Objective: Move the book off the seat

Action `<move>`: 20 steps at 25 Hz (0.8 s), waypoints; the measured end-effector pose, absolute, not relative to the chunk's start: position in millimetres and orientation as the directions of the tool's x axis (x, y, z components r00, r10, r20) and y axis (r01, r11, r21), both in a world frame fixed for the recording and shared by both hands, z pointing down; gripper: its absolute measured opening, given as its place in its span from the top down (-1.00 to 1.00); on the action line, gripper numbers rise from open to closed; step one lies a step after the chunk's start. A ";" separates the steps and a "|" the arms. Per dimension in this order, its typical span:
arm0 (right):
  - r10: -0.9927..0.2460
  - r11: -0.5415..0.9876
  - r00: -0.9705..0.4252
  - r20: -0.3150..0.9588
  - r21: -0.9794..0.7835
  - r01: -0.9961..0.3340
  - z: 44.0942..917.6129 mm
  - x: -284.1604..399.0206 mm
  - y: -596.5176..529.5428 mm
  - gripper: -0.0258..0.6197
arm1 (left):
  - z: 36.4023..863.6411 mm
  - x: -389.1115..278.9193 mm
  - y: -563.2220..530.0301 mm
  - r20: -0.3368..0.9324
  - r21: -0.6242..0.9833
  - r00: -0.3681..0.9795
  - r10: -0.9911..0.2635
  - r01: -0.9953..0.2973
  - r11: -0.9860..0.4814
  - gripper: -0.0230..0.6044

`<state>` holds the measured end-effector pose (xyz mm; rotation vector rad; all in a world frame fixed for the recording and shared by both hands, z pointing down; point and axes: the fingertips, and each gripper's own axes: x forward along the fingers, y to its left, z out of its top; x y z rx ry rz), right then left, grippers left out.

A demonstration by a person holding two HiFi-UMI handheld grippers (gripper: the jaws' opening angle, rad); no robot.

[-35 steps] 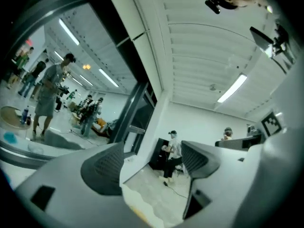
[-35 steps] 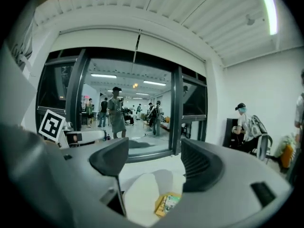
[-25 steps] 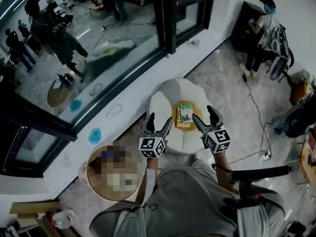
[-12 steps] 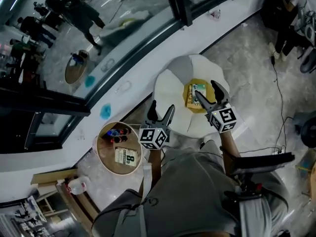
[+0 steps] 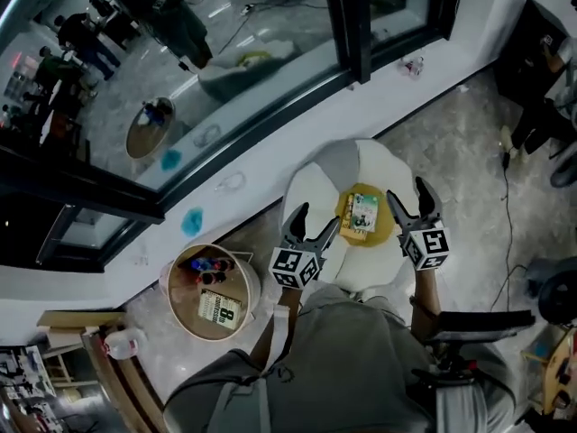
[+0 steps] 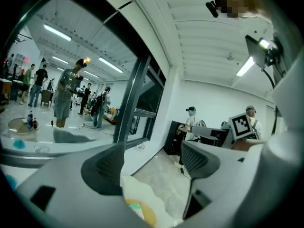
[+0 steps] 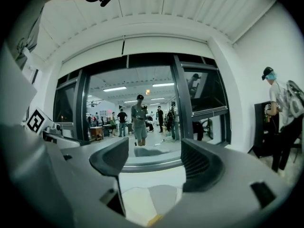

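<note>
Head view: both of my grippers hung over the near side of the white seat [image 5: 311, 183]. The book [image 5: 364, 212] lay on its yellow cushion [image 5: 343, 213], between the left gripper [image 5: 315, 221] and the right gripper [image 5: 410, 193], and neither touched it.

Left gripper view: the jaws stood apart with nothing in them, and the cushion's edge showed low ahead.

Right gripper view: the jaws were spread and empty, with the seat below them.

I judged this to be the approach. Next I needed to dip down and close on the book's edge.

We find the small paperback book [image 5: 364, 212] on a round yellow cushion [image 5: 385, 227] atop the white padded seat [image 5: 311, 192], the left gripper [image 5: 315, 220] at its 9 o'clock, the right gripper [image 5: 408, 190] at 2, and a round wooden side table [image 5: 185, 307] at 8.
</note>
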<state>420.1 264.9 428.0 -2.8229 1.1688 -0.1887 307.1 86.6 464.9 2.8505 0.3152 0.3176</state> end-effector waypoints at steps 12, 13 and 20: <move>-0.710 -0.700 0.697 0.104 0.002 -0.714 409.7 448.5 244.8 -0.17 | 451.3 389.7 70.5 0.041 0.241 0.965 0.260 0.243 -0.940 -0.31; -0.716 -0.694 0.690 0.107 0.000 -0.720 411.0 454.1 241.8 -0.17 | 451.7 388.4 69.1 0.035 0.246 0.970 0.240 0.224 -0.943 -0.31; -0.789 -0.610 0.607 0.090 0.001 -0.792 402.6 512.9 202.7 -0.17 | 459.0 396.2 34.1 0.072 0.212 0.996 0.058 0.042 -0.976 -0.31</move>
